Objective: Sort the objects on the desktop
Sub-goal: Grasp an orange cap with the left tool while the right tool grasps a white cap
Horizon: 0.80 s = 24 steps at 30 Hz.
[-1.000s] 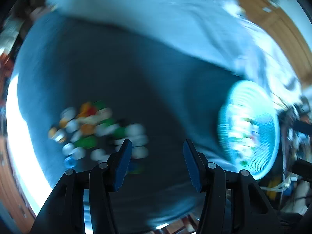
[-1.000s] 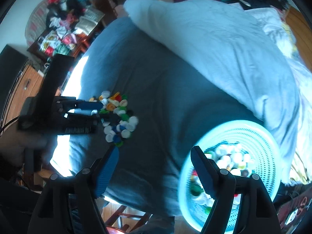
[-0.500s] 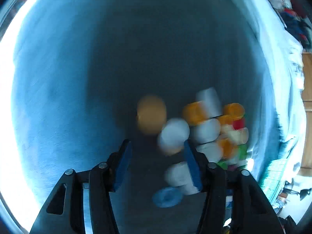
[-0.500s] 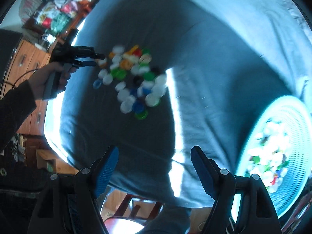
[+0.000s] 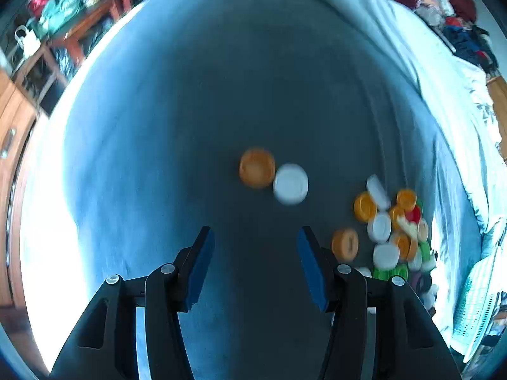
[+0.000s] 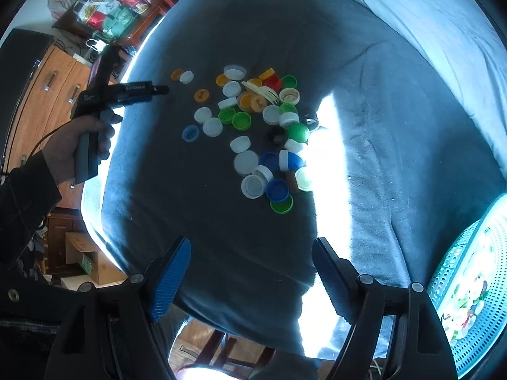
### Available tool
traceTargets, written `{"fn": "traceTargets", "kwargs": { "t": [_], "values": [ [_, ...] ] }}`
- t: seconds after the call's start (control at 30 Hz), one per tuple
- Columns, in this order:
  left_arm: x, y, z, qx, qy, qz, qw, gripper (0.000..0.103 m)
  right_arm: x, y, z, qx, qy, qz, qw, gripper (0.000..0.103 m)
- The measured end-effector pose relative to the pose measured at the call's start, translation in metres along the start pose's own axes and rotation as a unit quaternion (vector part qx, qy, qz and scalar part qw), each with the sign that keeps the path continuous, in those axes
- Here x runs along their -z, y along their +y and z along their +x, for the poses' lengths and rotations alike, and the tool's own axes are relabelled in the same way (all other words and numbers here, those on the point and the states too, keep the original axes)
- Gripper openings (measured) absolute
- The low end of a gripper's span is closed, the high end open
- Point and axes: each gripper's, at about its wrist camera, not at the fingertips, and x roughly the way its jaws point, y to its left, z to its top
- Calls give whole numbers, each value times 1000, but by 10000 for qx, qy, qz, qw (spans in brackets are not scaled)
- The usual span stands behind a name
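Bottle caps in several colours [image 6: 253,126] lie in a loose pile on a grey-blue blanket [image 6: 364,126]. In the left wrist view an orange cap [image 5: 256,167] and a white cap [image 5: 290,183] lie side by side, apart from the pile [image 5: 389,231] to their right. My left gripper [image 5: 255,232] hangs just short of these two, open and empty. From the right wrist view, a hand holds the left gripper [image 6: 163,89] at the pile's left end. My right gripper [image 6: 252,243] is open and empty, well short of the pile. A teal basket [image 6: 456,262] holds caps at the right.
A white plastic fork [image 6: 263,91] lies among the caps. Wooden drawers [image 6: 47,76] and a cluttered side table [image 6: 111,9] stand beyond the blanket's left edge. A cardboard box [image 6: 92,259] sits on the floor below. A pale sheet [image 6: 427,9] covers the far side.
My left gripper has dropped down to the left end of the pile, and the orange and white caps now lie ahead of it. My right gripper has swung from over the basket toward the pile.
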Motion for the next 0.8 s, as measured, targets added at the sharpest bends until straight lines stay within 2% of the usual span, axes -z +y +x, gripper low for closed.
{"fn": "traceTargets", "kwargs": {
  "t": [0.07,0.17,0.27,0.4,0.5,0.6,0.67,0.8],
  "values": [
    [-15,1,8,5,-176,371,9992,48,0,-1,4,44,28,22,10000,83],
    [-25,-1,24,-245,-144,848,9960,48,3,-4,12,87,102,93,9999,83],
    [-29,6,34,-220,-99,989,9948,48,4,-5,19,81,151,175,9997,83],
    [-40,-1,38,62,-216,1183,9927,48,1,-1,31,59,220,151,9996,83],
    [-41,-12,53,11,-185,1408,9899,48,-7,5,35,27,207,116,9997,83],
    [-43,-10,55,-14,-271,1370,9902,46,-16,11,37,3,169,50,9998,83],
    [-44,-1,52,-65,-367,1088,9934,41,-22,15,40,-17,171,9,9999,83],
    [-37,23,43,-297,-469,672,9962,41,-31,23,51,-71,215,-94,9997,83]
  ]
}}
